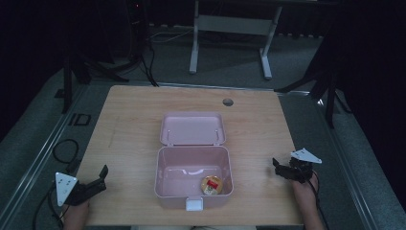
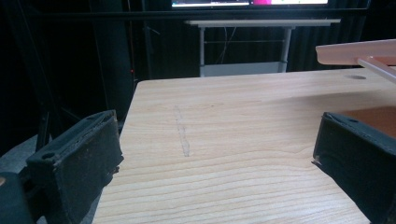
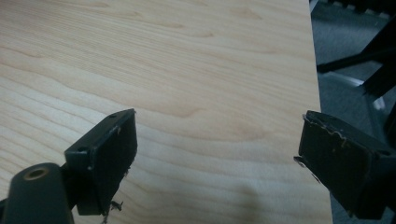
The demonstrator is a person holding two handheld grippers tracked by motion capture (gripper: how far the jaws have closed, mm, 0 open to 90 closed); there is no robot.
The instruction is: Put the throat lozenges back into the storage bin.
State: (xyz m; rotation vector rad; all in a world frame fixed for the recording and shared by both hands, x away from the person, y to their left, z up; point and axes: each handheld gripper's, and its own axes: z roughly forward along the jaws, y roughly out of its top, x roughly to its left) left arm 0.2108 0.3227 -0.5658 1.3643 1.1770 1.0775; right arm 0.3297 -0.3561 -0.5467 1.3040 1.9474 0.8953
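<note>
A pink plastic box [image 1: 165,176] sits open at the middle front of the wooden table [image 1: 129,120], its lid [image 1: 192,128] folded back flat behind it. Inside, at the front right corner, lies a small round yellow item with a red label [image 1: 211,185]. My left gripper [image 1: 99,179] rests open at the table's front left corner, apart from the box, with nothing between its jaws [image 2: 215,149]. My right gripper [image 1: 279,167] is open near the right edge, with bare wood between its jaws [image 3: 215,154]. The lid's edge [image 2: 359,50] juts in at the upper right of the left gripper view.
A round cable hole [image 1: 228,102] marks the table's far side. Beyond the table stands a white desk frame [image 1: 230,28]. Cables [image 1: 64,148] trail on the grey floor at the left. The table's right edge [image 3: 322,116] drops to floor just past my right gripper.
</note>
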